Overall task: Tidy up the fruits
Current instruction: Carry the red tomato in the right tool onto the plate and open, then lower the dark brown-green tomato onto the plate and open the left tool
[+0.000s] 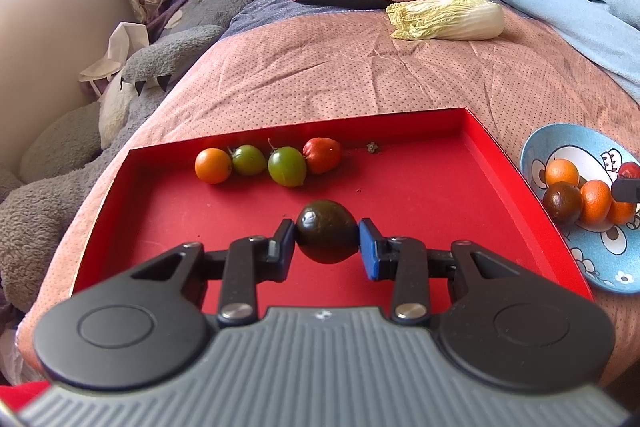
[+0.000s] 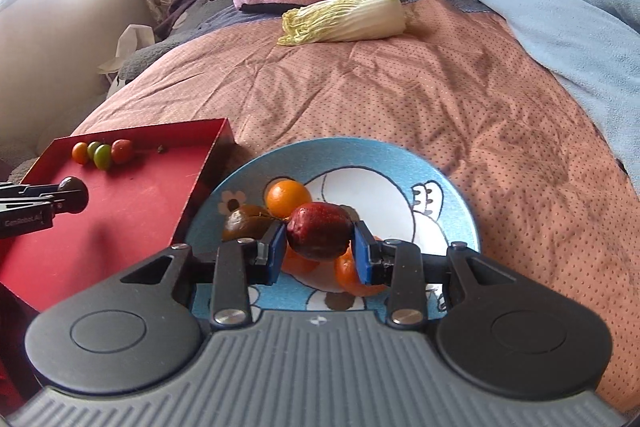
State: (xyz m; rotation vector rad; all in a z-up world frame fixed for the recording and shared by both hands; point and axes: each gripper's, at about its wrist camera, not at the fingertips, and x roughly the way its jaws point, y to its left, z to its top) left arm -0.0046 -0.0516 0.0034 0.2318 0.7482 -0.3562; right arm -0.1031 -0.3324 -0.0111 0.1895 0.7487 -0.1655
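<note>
1. Left tool (image 1: 327,241): clamped on a dark green fruit (image 1: 326,235), held over the near middle of the red tray (image 1: 500,163).
2. Right tool (image 2: 319,247): clamped on a dark red fruit (image 2: 319,235) above the blue plate (image 2: 448,195); several fruits remain there.
3. Tray, far side: a row of four fruits (image 1: 269,165) already placed. Task judged partway done.
</note>
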